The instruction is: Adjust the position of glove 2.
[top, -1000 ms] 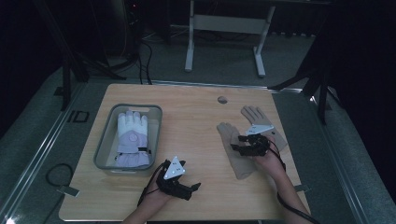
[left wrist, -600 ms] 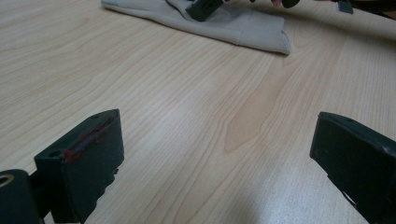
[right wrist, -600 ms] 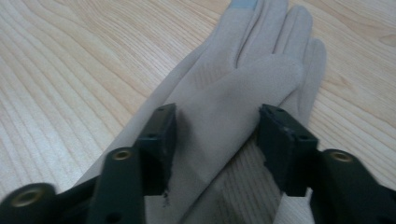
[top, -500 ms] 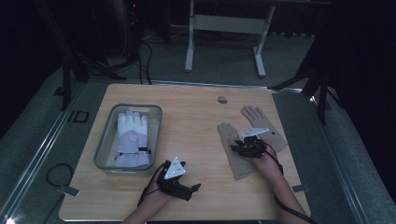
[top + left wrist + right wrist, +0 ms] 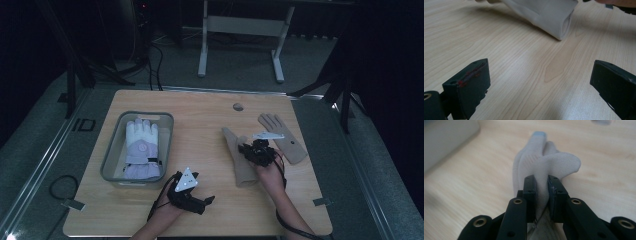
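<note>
While the left gripper (image 5: 209,200) is resting with its jaws spread wide over bare wood near the table's (image 5: 200,107) front edge, the right gripper (image 5: 541,187), its jaws having just been closing, is pinching a fold of the soft beige knitted glove (image 5: 239,159) lying right of centre, beside a second beige glove (image 5: 284,136).

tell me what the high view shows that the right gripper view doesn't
High view alone: the whole table, a grey bin holding a white glove, a second tan glove lying flat, the left gripper near the front edge, and both forearms.

Right gripper view alone: the right gripper up close, its jaws pinching a fold of fabric, having just been closing.

Both share: the tan glove being gripped, the wooden tabletop, and part of the bin.
</note>
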Tool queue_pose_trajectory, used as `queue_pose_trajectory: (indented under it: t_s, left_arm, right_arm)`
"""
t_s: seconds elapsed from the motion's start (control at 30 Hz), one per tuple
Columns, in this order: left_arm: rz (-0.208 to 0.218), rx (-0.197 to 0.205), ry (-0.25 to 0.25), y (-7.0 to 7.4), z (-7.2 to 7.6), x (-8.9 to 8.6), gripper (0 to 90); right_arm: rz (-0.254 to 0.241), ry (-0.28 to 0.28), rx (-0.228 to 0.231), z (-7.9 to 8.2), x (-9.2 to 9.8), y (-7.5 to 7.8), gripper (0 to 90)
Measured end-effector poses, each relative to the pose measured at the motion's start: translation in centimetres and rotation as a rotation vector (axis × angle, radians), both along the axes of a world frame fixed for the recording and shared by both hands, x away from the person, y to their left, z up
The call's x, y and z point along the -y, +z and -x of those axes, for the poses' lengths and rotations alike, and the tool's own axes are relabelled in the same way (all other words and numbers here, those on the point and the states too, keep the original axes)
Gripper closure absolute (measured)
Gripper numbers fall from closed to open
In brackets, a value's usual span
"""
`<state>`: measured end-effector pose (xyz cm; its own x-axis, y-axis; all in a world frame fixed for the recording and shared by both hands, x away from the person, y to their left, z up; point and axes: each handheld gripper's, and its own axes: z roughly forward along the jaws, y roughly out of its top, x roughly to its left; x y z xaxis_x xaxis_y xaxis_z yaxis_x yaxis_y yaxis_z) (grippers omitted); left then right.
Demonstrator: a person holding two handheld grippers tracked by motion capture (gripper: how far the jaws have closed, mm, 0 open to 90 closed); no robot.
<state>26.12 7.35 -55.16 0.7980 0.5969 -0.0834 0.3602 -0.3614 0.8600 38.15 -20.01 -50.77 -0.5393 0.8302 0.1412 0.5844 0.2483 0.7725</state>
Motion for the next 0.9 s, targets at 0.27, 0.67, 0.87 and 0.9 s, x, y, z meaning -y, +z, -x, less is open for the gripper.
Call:
queue_pose_trajectory:
  t_s: [0.27,0.67,0.87,0.9]
  left_arm:
    - [0.009,0.024,0.012,0.2,0.5,-0.4,2.9]
    - [0.016,0.013,0.014,-0.2,0.5,-0.8,2.9]
    - [0.017,0.009,0.014,-0.3,0.5,-0.8,2.9]
    - [0.016,0.009,0.014,-0.3,0.5,-0.8,2.9]
  right_arm:
    - [-0.032,-0.096,0.007,0.9,-4.0,0.9,77.8]
    - [0.05,-0.047,-0.081,0.5,-6.2,-4.5,53.9]
    - [0.067,0.001,-0.075,0.7,-6.2,-3.7,48.8]
    - [0.072,0.018,-0.072,0.7,-6.1,-3.5,47.4]
